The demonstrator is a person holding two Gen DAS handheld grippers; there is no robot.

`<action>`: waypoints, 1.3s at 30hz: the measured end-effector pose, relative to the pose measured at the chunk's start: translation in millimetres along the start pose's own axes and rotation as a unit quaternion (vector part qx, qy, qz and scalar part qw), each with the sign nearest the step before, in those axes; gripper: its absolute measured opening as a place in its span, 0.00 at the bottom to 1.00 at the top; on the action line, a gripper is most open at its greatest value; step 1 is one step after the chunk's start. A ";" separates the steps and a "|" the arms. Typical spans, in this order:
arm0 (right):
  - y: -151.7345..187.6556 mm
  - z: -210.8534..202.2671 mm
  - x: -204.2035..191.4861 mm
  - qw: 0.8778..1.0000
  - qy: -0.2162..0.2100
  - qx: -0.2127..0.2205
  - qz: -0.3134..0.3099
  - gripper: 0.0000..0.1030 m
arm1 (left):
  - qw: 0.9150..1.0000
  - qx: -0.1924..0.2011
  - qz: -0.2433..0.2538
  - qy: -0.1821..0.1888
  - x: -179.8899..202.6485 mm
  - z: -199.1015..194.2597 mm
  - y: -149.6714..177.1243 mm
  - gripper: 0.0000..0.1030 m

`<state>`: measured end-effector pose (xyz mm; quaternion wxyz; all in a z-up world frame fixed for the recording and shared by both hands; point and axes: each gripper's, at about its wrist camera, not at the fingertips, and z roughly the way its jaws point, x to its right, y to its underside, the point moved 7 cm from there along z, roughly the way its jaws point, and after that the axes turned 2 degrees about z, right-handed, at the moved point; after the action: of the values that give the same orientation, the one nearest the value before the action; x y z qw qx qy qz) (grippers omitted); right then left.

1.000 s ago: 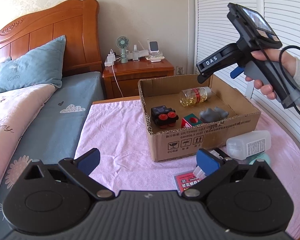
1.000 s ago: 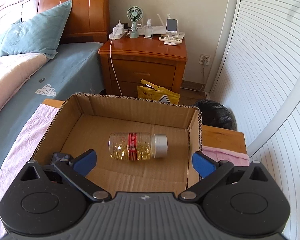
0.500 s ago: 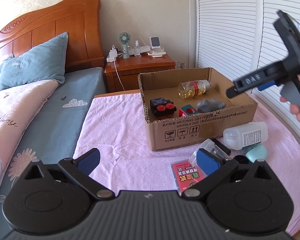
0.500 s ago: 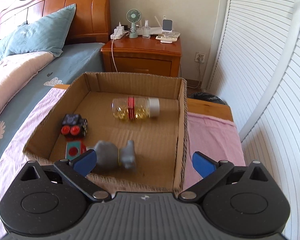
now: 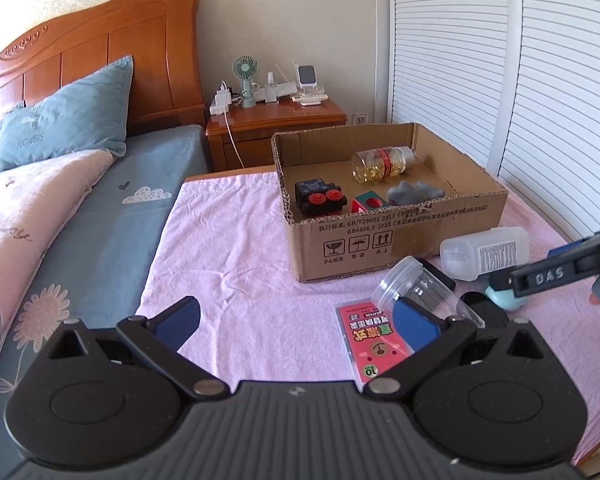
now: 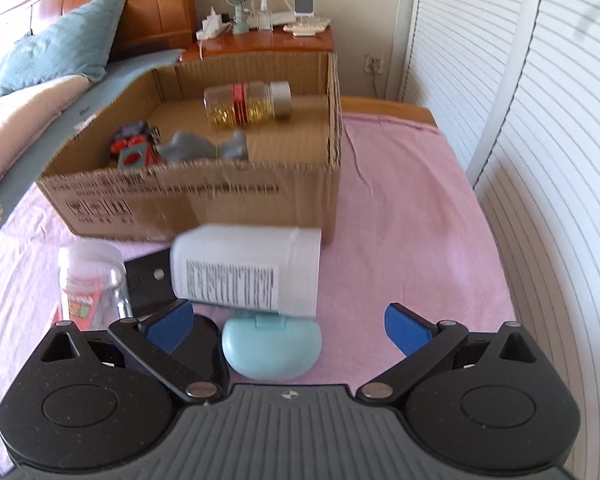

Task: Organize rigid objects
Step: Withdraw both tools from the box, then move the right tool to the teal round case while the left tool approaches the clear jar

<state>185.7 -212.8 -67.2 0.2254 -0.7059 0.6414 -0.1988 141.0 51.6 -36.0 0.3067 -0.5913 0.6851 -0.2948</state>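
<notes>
A cardboard box (image 5: 400,236) (image 6: 204,200) on the pink cloth holds a capsule bottle (image 5: 382,163) (image 6: 247,105), a black and red toy (image 5: 320,202), a red block (image 5: 370,203) and a grey toy (image 5: 414,193) (image 6: 204,148). In front of it lie a white bottle (image 5: 484,252) (image 6: 248,270), a clear jar (image 5: 420,292) (image 6: 92,284), a red card pack (image 5: 374,342), a teal case (image 6: 272,346) and a black flat item (image 6: 148,282). My left gripper (image 5: 296,326) is open and empty. My right gripper (image 6: 290,330) is open over the teal case.
A bed with a blue pillow (image 5: 64,120) lies to the left. A wooden nightstand (image 5: 276,124) with a fan and chargers stands behind the box. White louvred doors (image 5: 540,80) run along the right. The pink cloth (image 5: 228,248) covers the table.
My right gripper pulled back from over the box and dropped down to the loose items in front of it. My left gripper drew back and rose slightly.
</notes>
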 end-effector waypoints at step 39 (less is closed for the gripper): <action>35.1 8.8 34.1 0.998 0.046 0.022 0.023 1.00 | 0.990 -0.107 0.059 0.064 47.3 82.7 44.2 1.00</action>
<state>165.4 -248.8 -94.8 0.2156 -0.6756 0.6630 -0.2399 171.5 6.9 -126.0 0.2139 -0.5594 0.7646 -0.2382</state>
